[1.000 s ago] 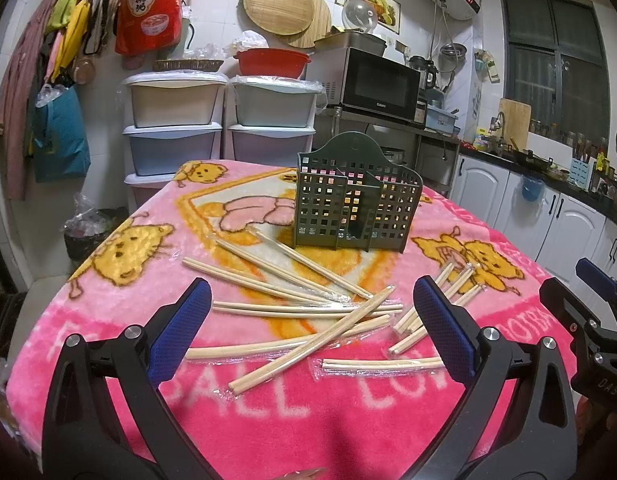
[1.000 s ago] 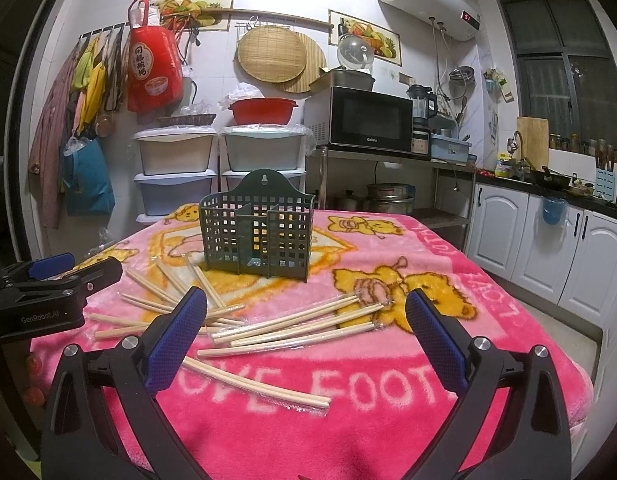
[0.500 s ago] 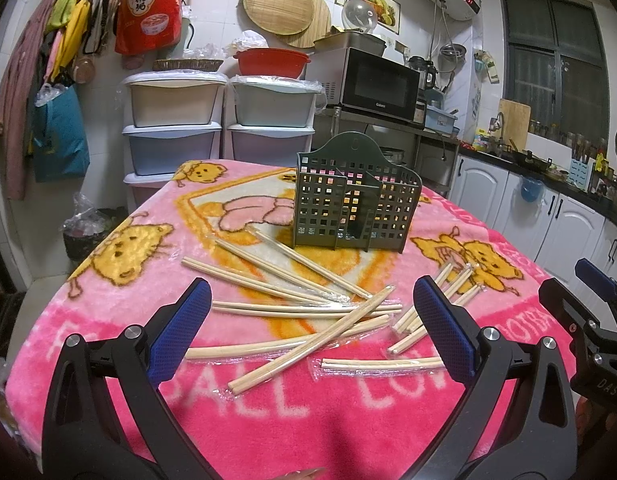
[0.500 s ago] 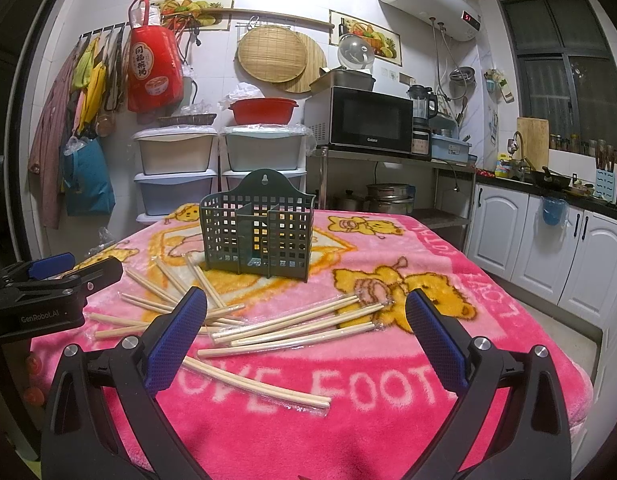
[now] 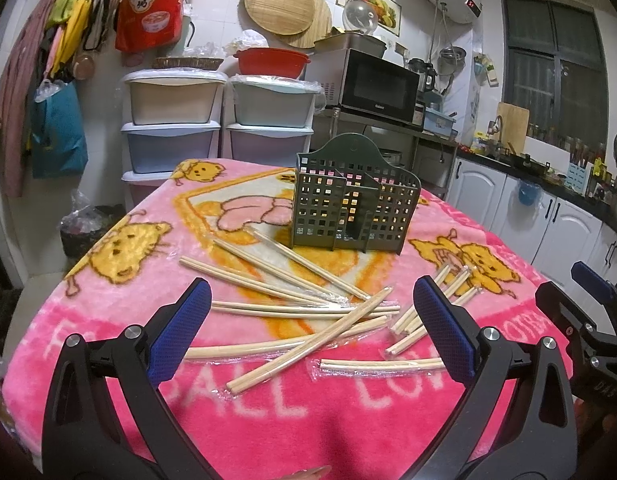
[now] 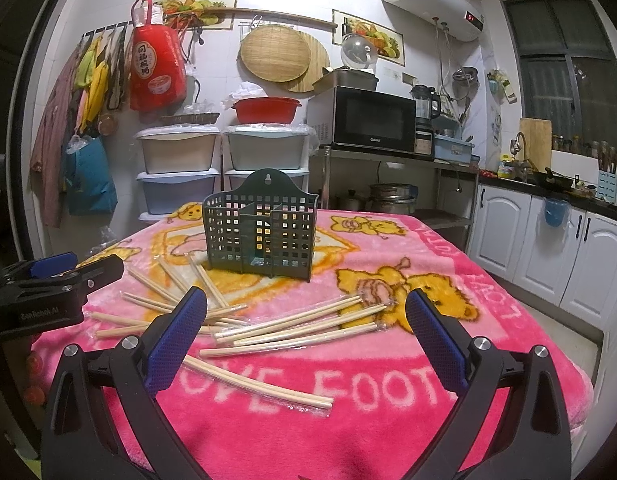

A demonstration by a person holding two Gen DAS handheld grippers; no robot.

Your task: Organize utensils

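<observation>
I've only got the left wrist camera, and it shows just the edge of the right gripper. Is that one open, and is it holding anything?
Observer: The right gripper is wide open, with nothing between its fingers.
Operator: What lies nearest in front of it?
Observer: A wrapped chopstick pair lies flat on the pink blanket, toward its left finger.

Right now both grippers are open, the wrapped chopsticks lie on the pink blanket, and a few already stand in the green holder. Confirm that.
Not quite. The green holder is empty: the right wrist view shows through its grid walls, and no chopsticks stand inside. The rest holds: the left gripper and right gripper have their jaws wide apart, and the wrapped chopsticks all lie on the pink blanket.
</observation>
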